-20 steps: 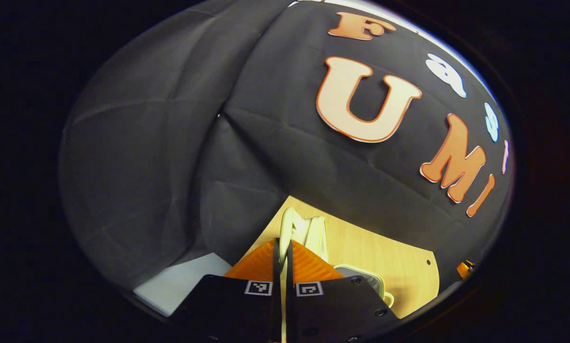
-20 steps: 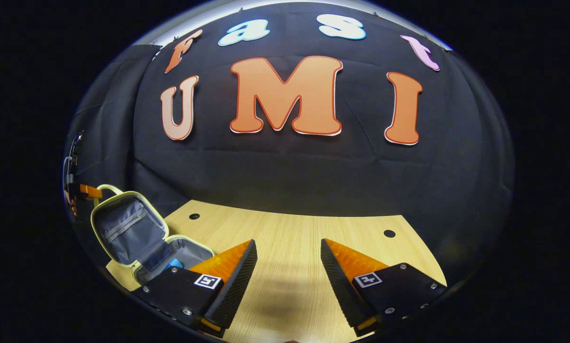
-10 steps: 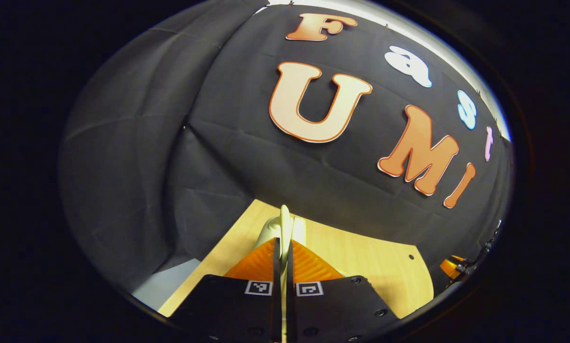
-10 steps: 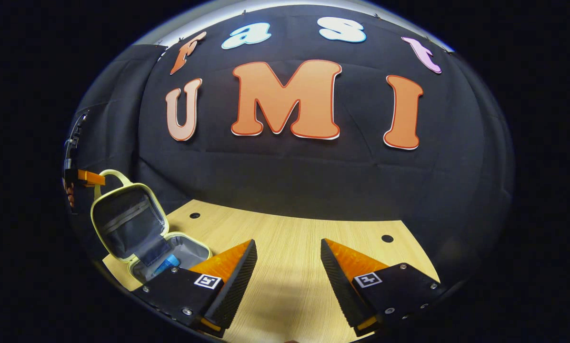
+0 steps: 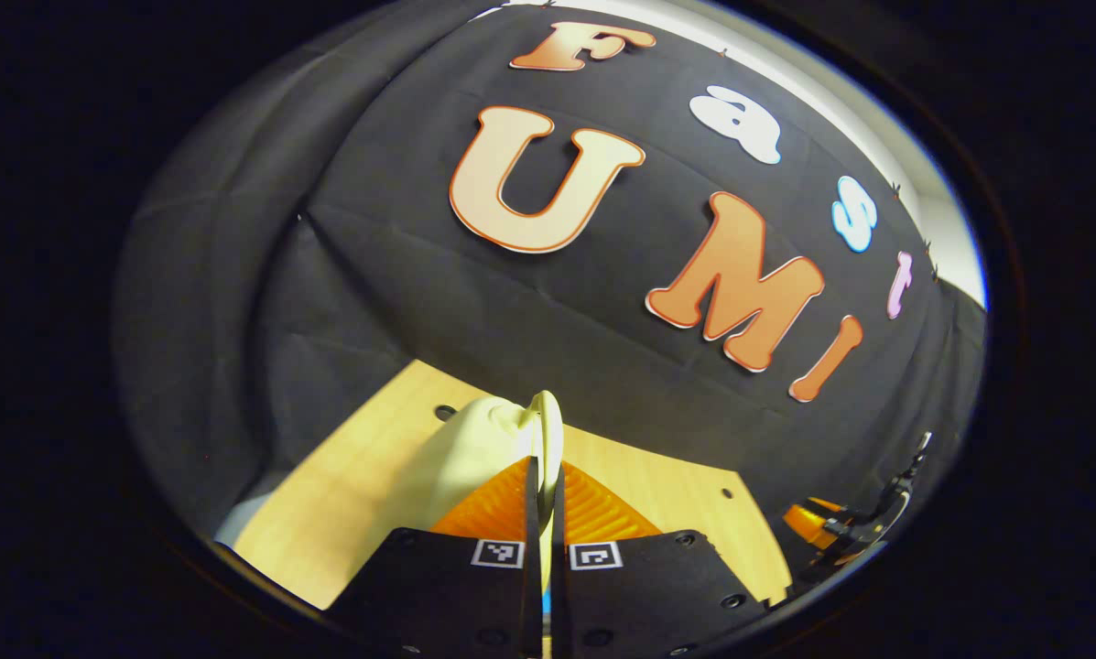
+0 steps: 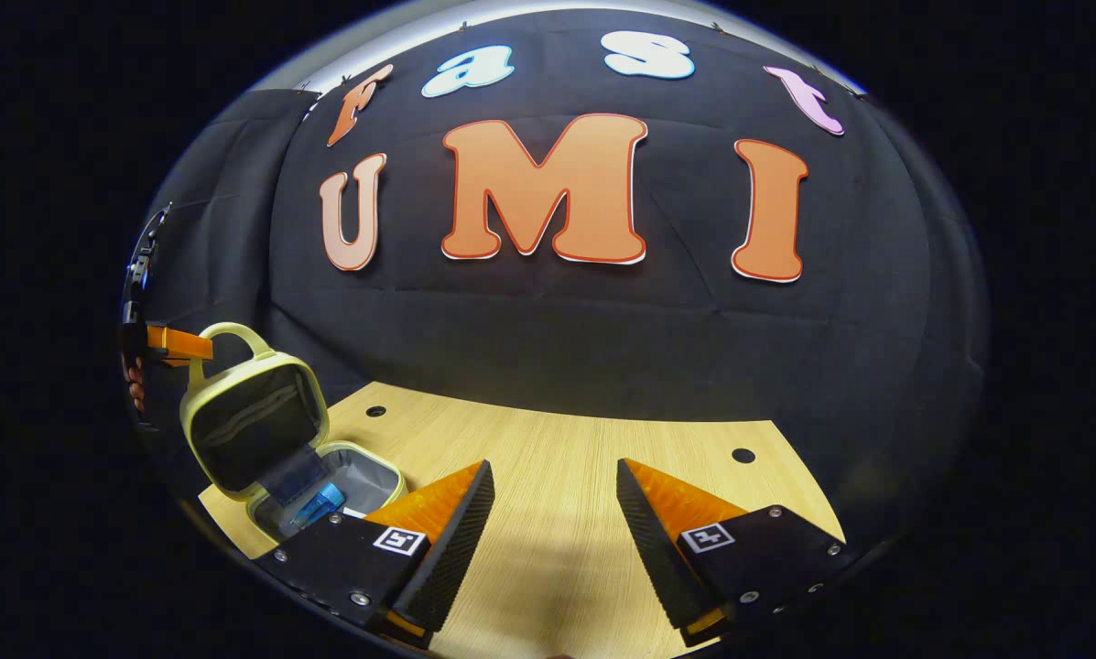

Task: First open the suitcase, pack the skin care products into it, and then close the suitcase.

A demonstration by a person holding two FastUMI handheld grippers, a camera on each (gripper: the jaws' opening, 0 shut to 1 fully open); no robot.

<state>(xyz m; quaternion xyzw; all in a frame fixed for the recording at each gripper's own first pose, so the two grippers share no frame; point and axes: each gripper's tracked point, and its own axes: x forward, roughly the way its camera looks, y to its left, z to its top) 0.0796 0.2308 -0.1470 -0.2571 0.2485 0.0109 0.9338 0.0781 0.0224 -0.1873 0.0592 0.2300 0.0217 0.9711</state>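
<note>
- The suitcase sits at the left end of the table in the right gripper view: a small case with its lid raised partway over the tray, and a blue skin care product lying inside
- The left gripper has its fingers pressed together on the pale handle at the top of the lid; in the right gripper view that handle arches above the lid's edge
- Judged from this, the step in hand is closing: bring the lid down along the hinge's arc, not straight down, so the rims meet all round, and keep the pinch until the lid lies on the tray
- The blue item looks low enough to clear the lid, though I cannot tell its full height
- The case has rounded corners, a pale yellow-green rim and a grey fabric lining with a pocket in the lid; the shell looks semi-rigid
- The right gripper hovers over bare light wood-grain table, fingers wide apart and holding nothing, their inner faces ribbed
</note>
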